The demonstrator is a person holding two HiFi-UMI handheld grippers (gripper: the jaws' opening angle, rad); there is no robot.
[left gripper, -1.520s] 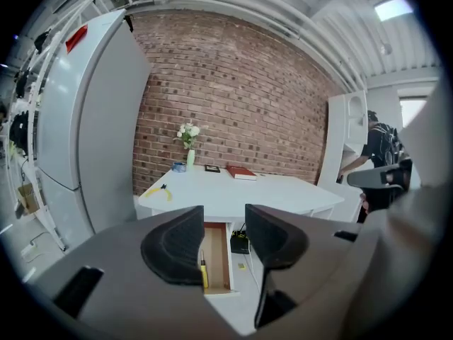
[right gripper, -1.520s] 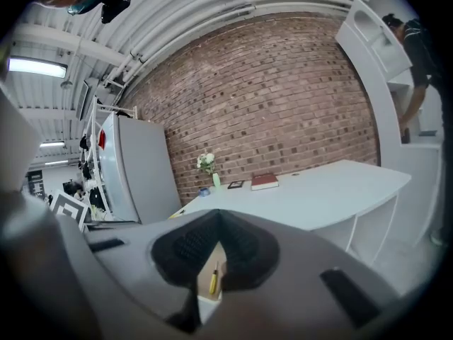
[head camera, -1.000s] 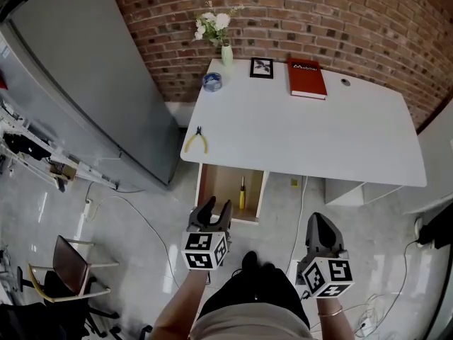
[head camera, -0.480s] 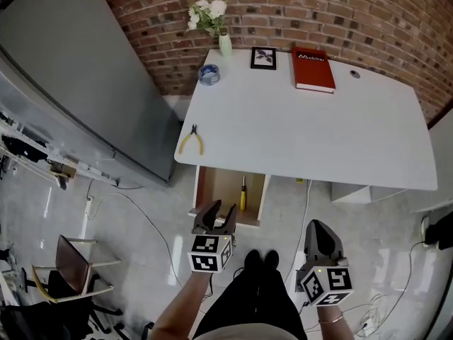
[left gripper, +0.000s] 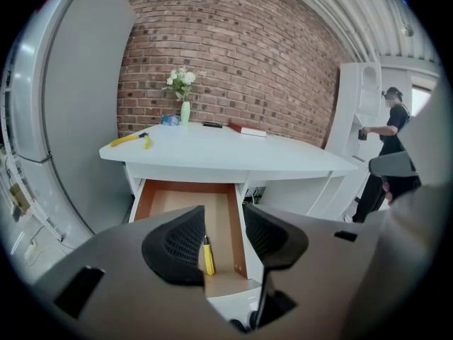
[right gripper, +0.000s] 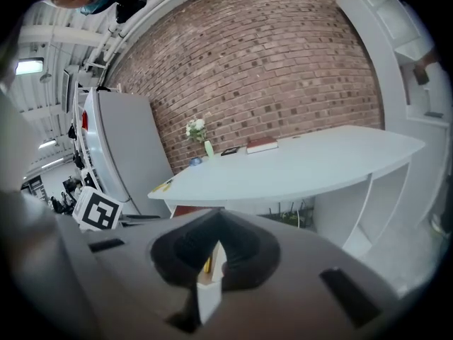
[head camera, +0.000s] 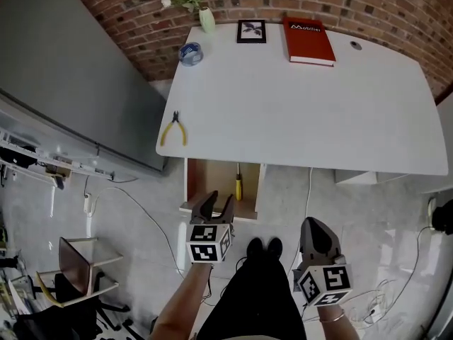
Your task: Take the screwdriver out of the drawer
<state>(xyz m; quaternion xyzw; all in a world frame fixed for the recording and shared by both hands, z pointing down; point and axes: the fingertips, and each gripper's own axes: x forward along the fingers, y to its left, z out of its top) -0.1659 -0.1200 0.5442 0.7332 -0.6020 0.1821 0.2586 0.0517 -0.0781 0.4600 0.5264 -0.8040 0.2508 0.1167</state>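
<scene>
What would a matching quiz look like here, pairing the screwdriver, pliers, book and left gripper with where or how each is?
1 screwdriver
2 pliers
3 book
4 left gripper

a at the table's far edge
b in the open drawer
c at the table's left edge
d jaws apart, empty

Pairs: 1-b, 2-c, 3-a, 4-d

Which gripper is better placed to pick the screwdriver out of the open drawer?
Left. The left gripper hangs at the front of the open drawer, fingers apart, with the screwdriver framed between them. The right gripper sits off to the side, fingers together.
</scene>
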